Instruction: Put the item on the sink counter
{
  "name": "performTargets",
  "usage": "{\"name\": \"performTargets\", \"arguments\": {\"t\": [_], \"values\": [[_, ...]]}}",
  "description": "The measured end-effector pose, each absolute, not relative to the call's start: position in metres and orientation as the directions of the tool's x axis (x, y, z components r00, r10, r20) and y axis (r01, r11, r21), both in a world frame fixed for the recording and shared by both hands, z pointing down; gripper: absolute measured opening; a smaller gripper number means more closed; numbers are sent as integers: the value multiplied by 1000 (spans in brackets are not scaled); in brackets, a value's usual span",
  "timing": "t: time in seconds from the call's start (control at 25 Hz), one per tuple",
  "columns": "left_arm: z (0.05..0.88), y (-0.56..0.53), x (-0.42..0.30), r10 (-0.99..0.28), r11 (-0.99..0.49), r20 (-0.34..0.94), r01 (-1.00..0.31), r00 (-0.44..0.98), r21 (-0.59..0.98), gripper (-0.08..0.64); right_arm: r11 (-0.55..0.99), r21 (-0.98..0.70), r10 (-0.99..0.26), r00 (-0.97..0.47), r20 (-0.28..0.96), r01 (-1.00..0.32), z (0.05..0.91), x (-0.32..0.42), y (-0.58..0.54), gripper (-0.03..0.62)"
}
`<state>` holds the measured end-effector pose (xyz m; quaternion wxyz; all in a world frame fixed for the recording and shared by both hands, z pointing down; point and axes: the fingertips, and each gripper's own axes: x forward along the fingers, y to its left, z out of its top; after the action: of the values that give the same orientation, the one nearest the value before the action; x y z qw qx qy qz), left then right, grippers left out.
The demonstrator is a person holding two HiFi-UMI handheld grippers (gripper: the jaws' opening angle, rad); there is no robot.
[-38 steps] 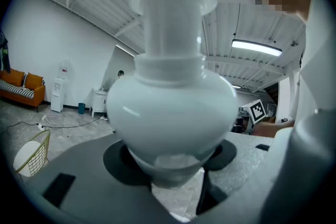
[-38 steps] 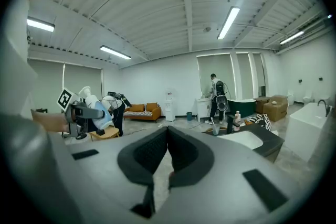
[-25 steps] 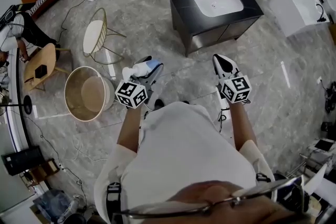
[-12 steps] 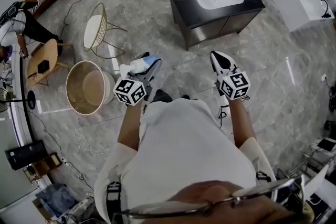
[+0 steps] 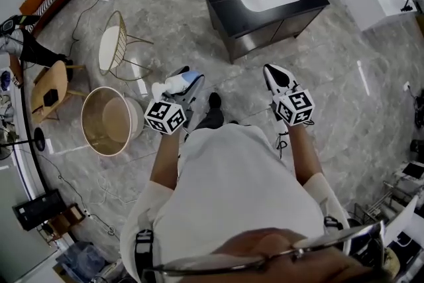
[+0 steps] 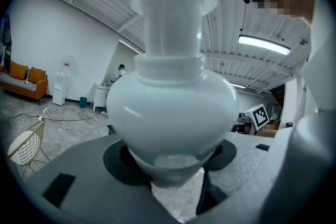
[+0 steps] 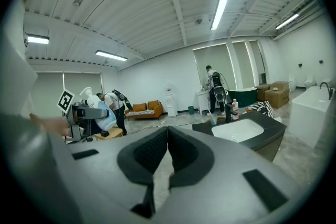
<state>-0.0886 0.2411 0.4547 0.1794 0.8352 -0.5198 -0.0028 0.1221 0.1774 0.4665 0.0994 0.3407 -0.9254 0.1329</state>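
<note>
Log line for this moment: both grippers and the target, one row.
left gripper: shut on pump bottle | right gripper: shut, empty | sink counter: ahead, not reached

The left gripper (image 6: 170, 162) clamps a pale, round-shouldered bottle (image 6: 173, 107) between its grey fingers (image 6: 79, 181), the bottle's neck pointing toward the frame top, with an orange sofa (image 6: 21, 81) and a wire chair (image 6: 23, 145) at far left.

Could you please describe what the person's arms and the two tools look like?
The left tool and right tool have pale grey bodies with black pads, each carrying a white cube of black square markers. The person wears short white sleeves.
</note>
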Motion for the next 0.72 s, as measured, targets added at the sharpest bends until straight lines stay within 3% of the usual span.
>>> {"name": "performTargets", "arguments": {"t": [0.72], "values": [[470, 96, -146, -780, -557, 171, -792, 602, 249, 247, 636, -113, -695, -630, 345, -763, 468, 73, 65, 5]]}}
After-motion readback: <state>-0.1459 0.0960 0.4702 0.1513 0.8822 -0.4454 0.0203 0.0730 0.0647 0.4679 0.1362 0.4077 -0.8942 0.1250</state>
